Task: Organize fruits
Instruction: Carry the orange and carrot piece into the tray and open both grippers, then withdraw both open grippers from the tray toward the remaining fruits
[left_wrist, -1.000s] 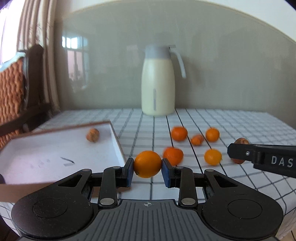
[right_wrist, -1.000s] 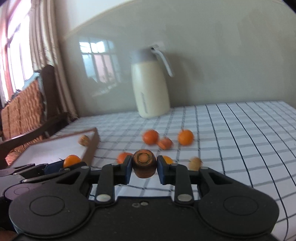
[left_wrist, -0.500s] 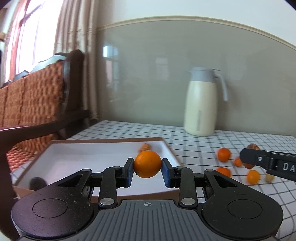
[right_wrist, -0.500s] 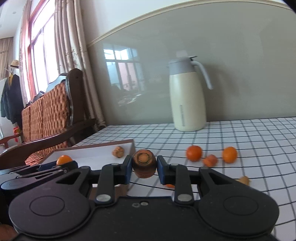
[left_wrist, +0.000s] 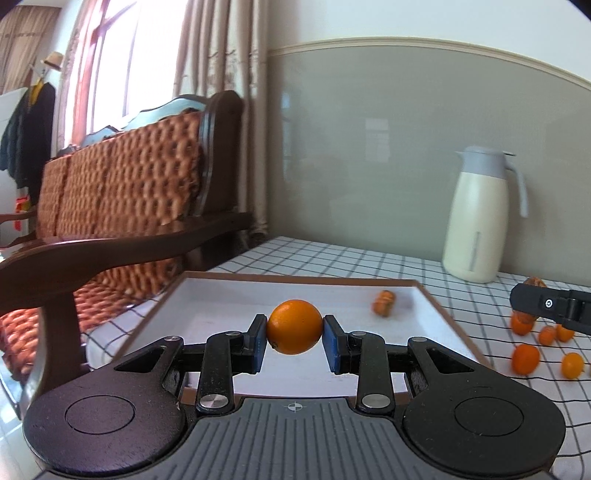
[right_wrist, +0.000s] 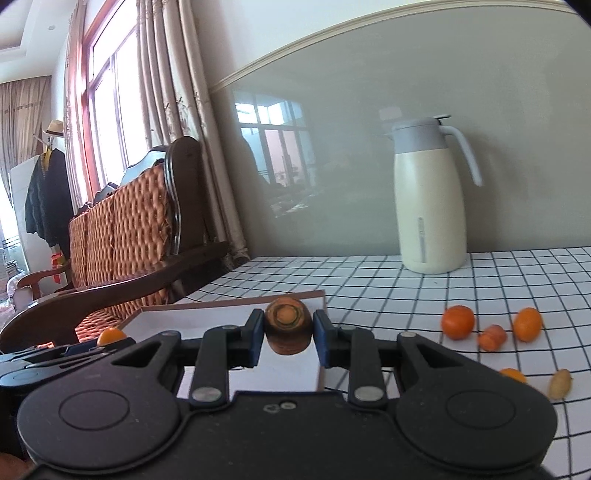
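Note:
My left gripper (left_wrist: 294, 334) is shut on a round orange (left_wrist: 294, 326), held above the near part of a shallow white tray with a brown rim (left_wrist: 207, 295). A brown carrot-like piece (left_wrist: 384, 302) lies in the tray's far right corner. My right gripper (right_wrist: 288, 330) is shut on a brown carrot stub (right_wrist: 288, 325), its cut end facing the camera, over the tray's right end (right_wrist: 280, 369). In the left wrist view the right gripper's finger (left_wrist: 546, 304) reaches in at the right edge. The held orange (right_wrist: 110, 335) shows at the left of the right wrist view.
Several small oranges (right_wrist: 458, 322) and carrot pieces (right_wrist: 492, 338) lie loose on the checked tablecloth (right_wrist: 406, 295) right of the tray. A cream thermos jug (right_wrist: 430, 199) stands by the wall. A wooden sofa with a woven orange cushion (left_wrist: 122, 192) borders the table's left side.
Both grippers have swung left with their loads, from over the loose fruit to over the tray. The jug and the scattered oranges have slid toward the right in both views.

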